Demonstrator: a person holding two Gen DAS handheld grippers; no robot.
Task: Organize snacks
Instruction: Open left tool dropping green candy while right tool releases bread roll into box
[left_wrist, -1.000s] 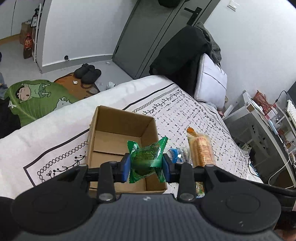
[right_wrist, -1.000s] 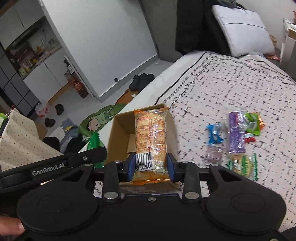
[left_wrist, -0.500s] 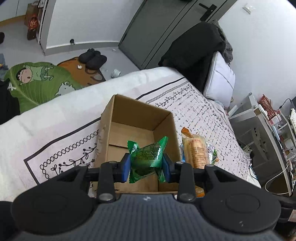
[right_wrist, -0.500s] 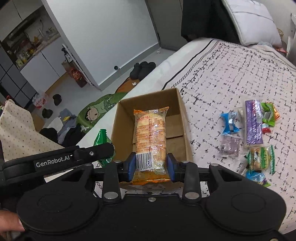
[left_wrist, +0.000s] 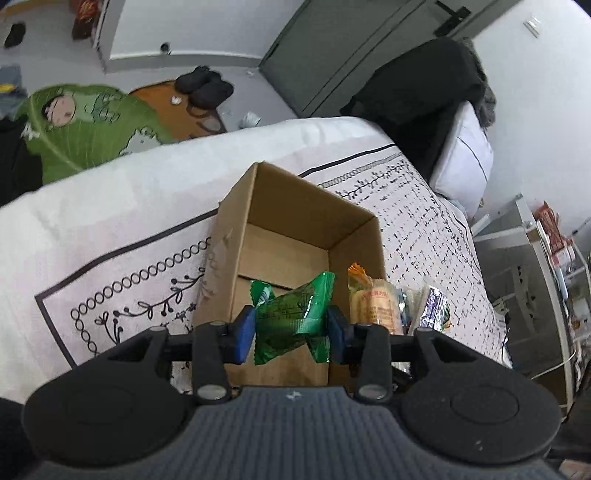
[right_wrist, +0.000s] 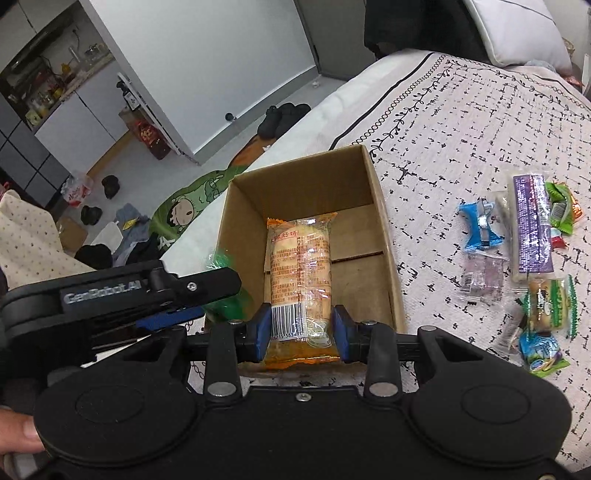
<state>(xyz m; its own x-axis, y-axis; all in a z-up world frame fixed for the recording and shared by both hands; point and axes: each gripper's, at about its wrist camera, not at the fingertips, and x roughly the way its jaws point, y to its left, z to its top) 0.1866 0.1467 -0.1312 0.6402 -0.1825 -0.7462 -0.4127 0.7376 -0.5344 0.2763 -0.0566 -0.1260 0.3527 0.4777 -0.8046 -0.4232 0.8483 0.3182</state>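
An open cardboard box stands on the patterned bedspread, near the bed's edge. My left gripper hangs over the box's near end with a green snack packet between its blue pads. Its jaws are opening, and the pads still touch the packet's sides. My right gripper is shut on a long orange cake packet, held lengthwise over the box. In the right wrist view the left gripper sits at the box's left wall, the green packet partly hidden behind it.
Several loose snacks lie on the bedspread to the right of the box, among them a purple bar and a blue wrapper. A pillow and dark clothing sit at the bed's far end. A green mat lies on the floor beyond the bed's edge.
Both grippers have come down toward the box with their packets, so it looks larger. The left pads stand slightly wider apart around the green packet.
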